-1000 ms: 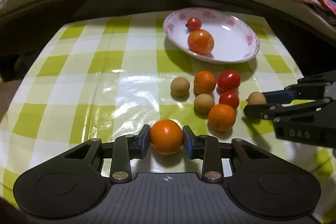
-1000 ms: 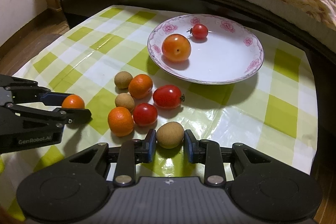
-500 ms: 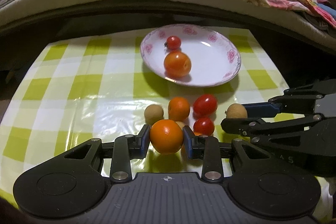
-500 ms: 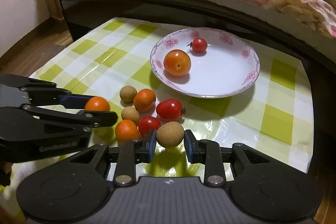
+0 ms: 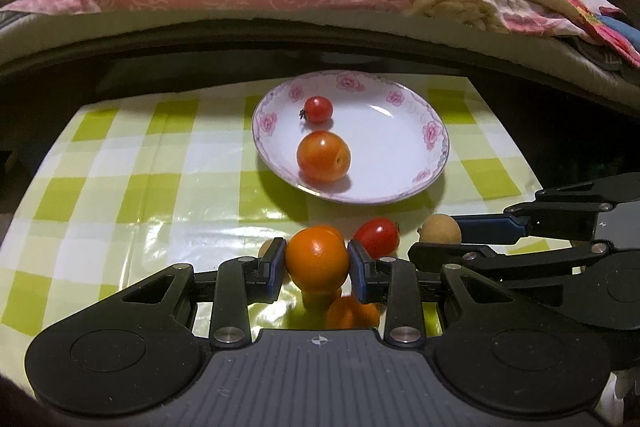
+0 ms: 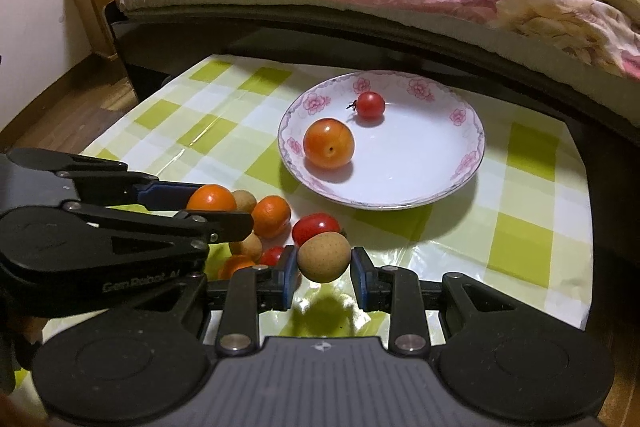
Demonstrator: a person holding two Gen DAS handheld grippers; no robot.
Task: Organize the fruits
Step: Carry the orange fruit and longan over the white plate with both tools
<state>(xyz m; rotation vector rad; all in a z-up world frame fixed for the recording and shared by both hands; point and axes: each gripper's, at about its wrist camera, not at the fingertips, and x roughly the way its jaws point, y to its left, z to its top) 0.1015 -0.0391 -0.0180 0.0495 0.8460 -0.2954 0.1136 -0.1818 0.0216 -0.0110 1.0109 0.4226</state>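
Since raised off the cloth: orange fruit (image 5: 317, 263) and brown fruit (image 6: 324, 256), nearer plate (image 5: 434, 131).

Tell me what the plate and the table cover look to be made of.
Plate: probably glazed ceramic or porcelain; glossy white with a printed pink flower border and bright highlights, though melamine can't be ruled out.
Table cover: likely plastic or oilcloth; the green and white checks carry shiny glare patches and soft wrinkles.

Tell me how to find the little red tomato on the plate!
Look for the white plate with pink flowers on the checked table. Two fruits sit inside it. The cherry tomato is the smaller, red one, behind the big orange fruit.
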